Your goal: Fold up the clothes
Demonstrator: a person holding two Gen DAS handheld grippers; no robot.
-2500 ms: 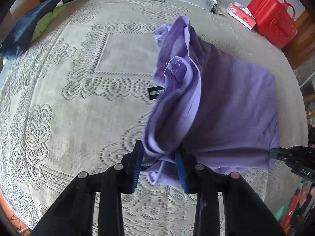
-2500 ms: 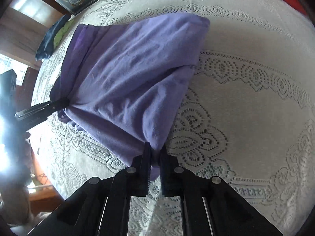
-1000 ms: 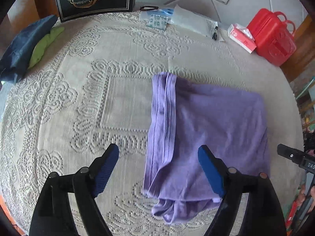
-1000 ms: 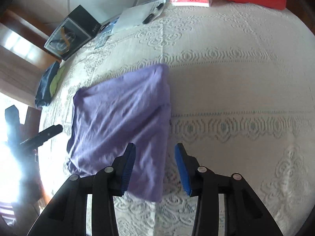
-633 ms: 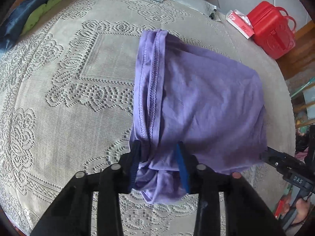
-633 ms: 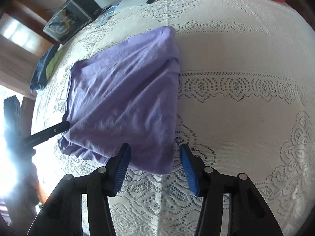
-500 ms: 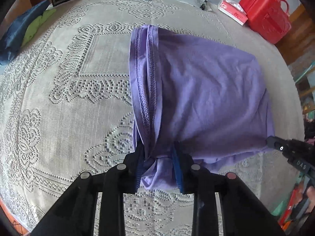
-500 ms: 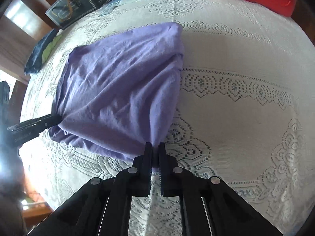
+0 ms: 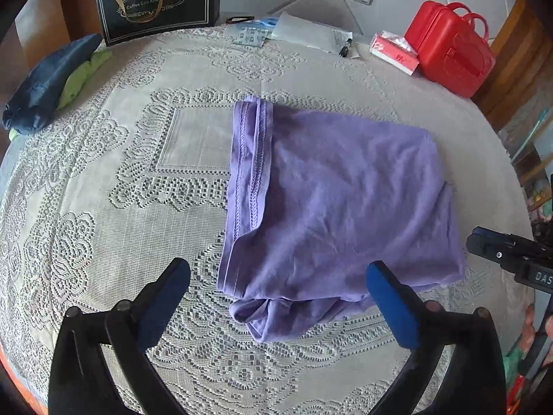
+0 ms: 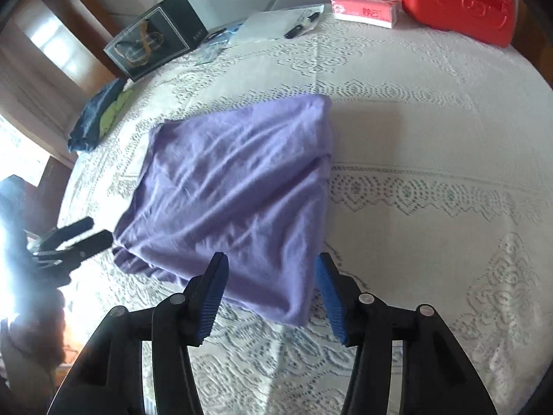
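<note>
A purple garment (image 9: 331,200) lies folded into a rough square on the lace tablecloth (image 9: 103,207), hemmed edge at its left, a bunched bit at its near edge. It also shows in the right wrist view (image 10: 235,193). My left gripper (image 9: 276,297) is open wide, just above the garment's near edge and holding nothing. My right gripper (image 10: 269,294) is open over the garment's near right corner, also empty. The right gripper's tips show at the right of the left wrist view (image 9: 501,249); the left gripper shows at the left of the right wrist view (image 10: 76,238).
A dark blue and green cloth bundle (image 9: 52,83) lies at the far left. A black gift bag (image 9: 159,3), papers with a pen (image 9: 311,34), a tissue pack (image 9: 394,53) and a red case (image 9: 452,48) line the far edge by the wall.
Both grippers were shut on the garment's near corners half a second ago. Now both have opened and drawn back, and the garment lies flat on the table.
</note>
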